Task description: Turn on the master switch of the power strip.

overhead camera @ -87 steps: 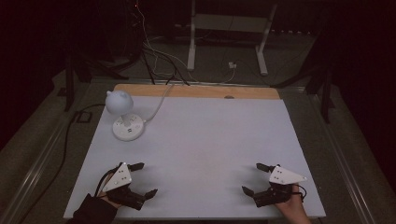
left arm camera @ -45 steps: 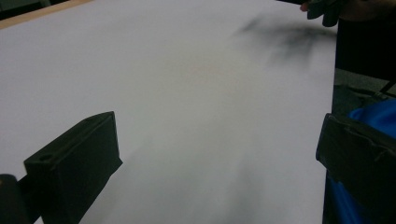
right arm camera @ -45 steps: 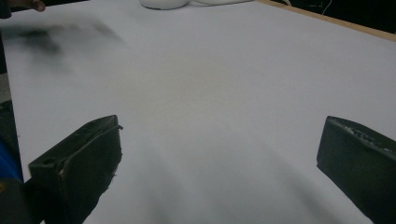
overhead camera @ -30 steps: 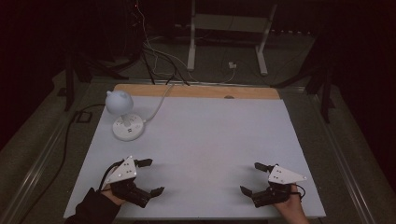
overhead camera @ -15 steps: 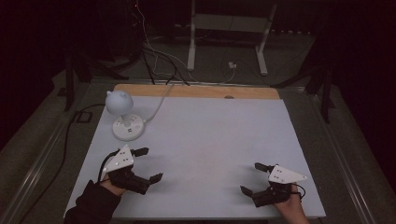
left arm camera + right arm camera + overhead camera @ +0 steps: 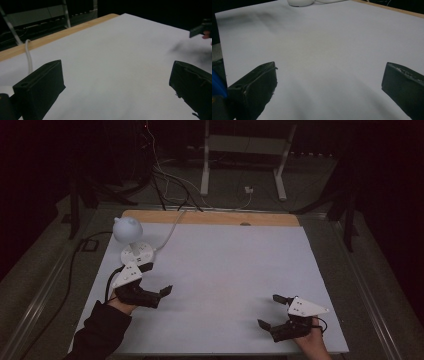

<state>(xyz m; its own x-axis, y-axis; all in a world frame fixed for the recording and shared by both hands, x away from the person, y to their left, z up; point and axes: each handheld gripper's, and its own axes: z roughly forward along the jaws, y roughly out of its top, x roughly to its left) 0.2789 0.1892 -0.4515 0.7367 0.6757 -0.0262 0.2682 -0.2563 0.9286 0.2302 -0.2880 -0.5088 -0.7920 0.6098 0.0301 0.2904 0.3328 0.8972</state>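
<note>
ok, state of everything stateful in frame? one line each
left gripper: open, jaws wide apart, nothing between them, close by the lamp base
right gripper: open, empty, low over the sheet at the near right
desk lamp: upright at the far left of the sheet, looks unlit
lamp cable: attached, trailing off the table's far edge

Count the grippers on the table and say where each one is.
2. The left gripper is at the near left, just short of the lamp; the right gripper is at the near right. Both have jaws open.

A white-topped table point(image 6: 220, 270) carries a white lamp point(image 6: 131, 242) at its far-left corner.
</note>
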